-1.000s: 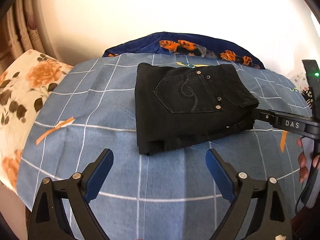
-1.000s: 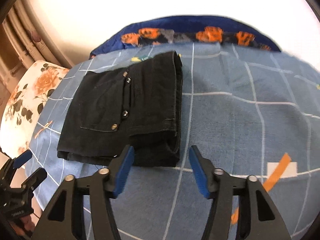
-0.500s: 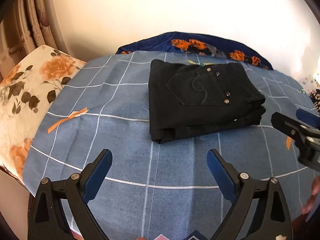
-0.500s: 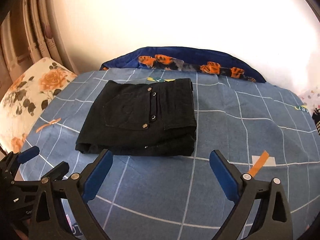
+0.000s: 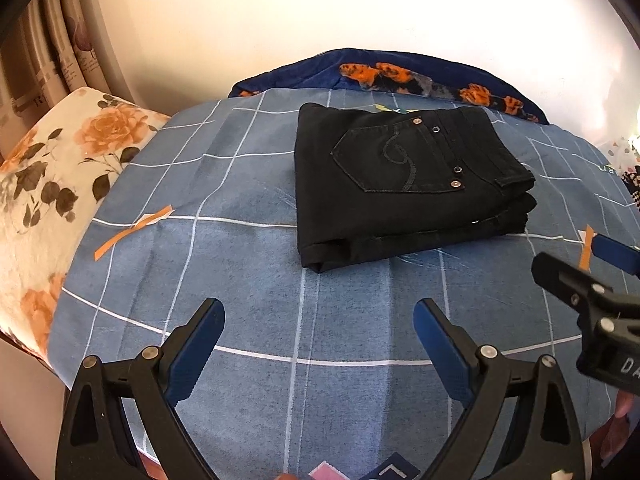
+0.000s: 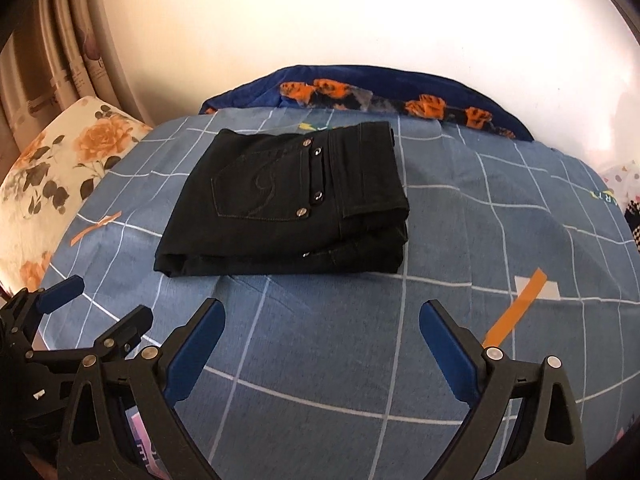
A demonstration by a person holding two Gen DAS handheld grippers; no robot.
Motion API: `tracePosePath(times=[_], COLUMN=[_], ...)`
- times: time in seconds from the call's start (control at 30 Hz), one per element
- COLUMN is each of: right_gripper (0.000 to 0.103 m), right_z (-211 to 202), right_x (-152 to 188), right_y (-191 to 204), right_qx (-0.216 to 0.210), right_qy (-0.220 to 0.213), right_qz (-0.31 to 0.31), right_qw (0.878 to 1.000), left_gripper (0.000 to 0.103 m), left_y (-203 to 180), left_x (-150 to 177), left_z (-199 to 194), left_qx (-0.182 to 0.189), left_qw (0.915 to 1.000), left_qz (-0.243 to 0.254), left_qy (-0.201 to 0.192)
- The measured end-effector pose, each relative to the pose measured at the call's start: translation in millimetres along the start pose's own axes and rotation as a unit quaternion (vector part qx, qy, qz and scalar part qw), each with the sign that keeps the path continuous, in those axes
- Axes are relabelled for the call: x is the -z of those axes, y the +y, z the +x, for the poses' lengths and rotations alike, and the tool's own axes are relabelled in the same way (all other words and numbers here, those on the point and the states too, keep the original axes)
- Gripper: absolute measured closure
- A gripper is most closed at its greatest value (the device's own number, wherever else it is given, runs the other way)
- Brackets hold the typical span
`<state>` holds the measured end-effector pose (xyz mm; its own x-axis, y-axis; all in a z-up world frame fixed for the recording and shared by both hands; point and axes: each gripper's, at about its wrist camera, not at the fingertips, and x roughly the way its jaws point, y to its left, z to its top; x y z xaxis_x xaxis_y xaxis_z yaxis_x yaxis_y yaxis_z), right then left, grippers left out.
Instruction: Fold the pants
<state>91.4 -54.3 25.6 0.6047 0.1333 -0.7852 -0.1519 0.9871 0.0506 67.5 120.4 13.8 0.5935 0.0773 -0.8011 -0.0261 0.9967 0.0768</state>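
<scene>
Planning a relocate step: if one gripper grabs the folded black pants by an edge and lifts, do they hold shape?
Probably not. The black pants are soft denim stacked in several loose layers, so one edge grip would likely let the stack droop and unfold. They look fairly heavy for their size. Pushed across the blue checked sheet, they would likely drag and wrinkle it.

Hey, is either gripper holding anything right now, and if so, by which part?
Nothing is held. The left gripper and right gripper are both open, clear of the folded black pants.
</scene>
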Motion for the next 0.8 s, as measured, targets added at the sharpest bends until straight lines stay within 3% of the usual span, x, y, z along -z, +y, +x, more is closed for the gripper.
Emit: tracePosePath(times=[0.8], right_gripper=[0.006], right_z=[6.0], right_x=[5.8], right_y=[3.1], right_qx=[-0.001], right_qy=[0.017], right_qz=[-0.008], right_qw=[1.000], left_gripper=[0.008], left_y=[3.6], left_x=[3.8], left_z=[11.9], left_qx=[-0.011], left_qw=[0.9997], left_qz=[-0.008], left_qy=[0.022])
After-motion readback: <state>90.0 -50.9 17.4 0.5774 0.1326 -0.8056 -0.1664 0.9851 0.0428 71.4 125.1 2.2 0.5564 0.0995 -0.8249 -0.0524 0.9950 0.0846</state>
